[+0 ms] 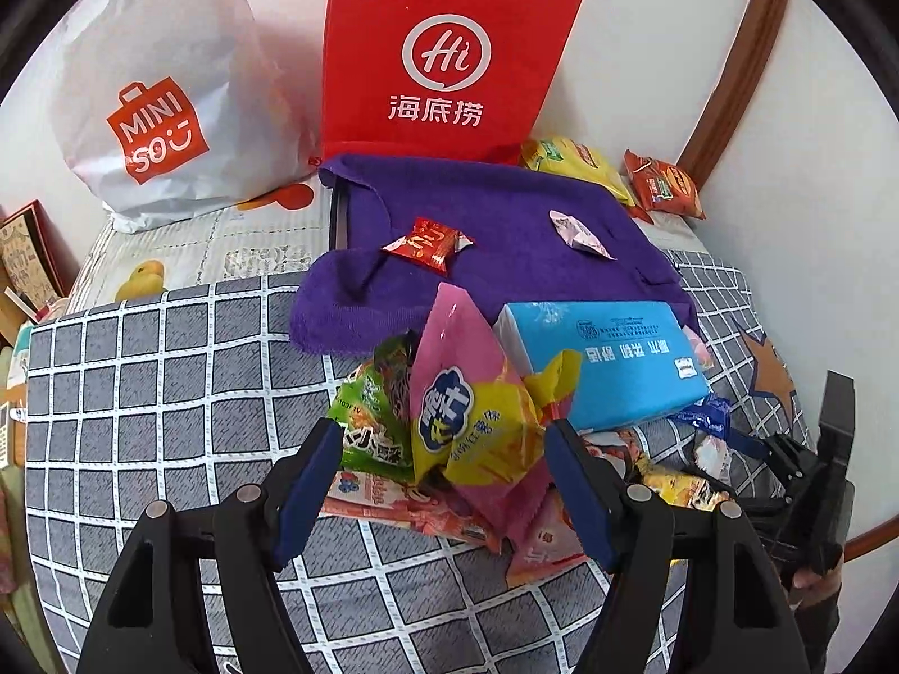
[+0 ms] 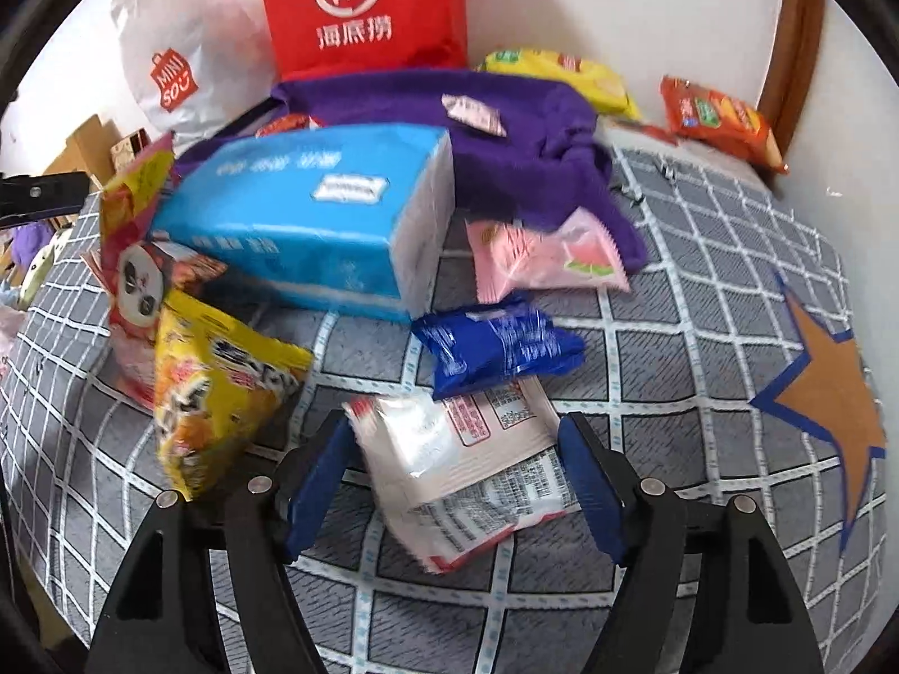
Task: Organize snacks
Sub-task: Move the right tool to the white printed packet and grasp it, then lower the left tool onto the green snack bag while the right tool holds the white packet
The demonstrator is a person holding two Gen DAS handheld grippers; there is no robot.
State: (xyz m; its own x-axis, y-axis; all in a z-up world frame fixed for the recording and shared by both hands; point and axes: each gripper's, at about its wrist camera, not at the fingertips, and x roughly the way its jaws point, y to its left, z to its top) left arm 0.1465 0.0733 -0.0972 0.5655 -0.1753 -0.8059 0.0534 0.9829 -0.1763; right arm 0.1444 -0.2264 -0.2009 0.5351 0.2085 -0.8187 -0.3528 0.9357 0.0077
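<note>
Between the left tool's (image 1: pixel 444 474) wide fingers stands a pink-and-yellow snack bag (image 1: pixel 472 415), unpressed. Under the right tool (image 2: pixel 455 463), also wide, lies a white packet (image 2: pixel 449 460).

The left gripper (image 1: pixel 444 466) pointed steeply down with its jaws apart. The right gripper (image 2: pixel 455 460) also pointed steeply down, its jaws standing wide, pressing nothing.

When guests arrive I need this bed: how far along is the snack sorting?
Barely begun. Done: nothing visibly grouped. In hand: left tool open around the pink-yellow bag, right tool open around the white packet, neither gripped. Left: the heap by the blue tissue pack, the orange packet at the wall.
</note>
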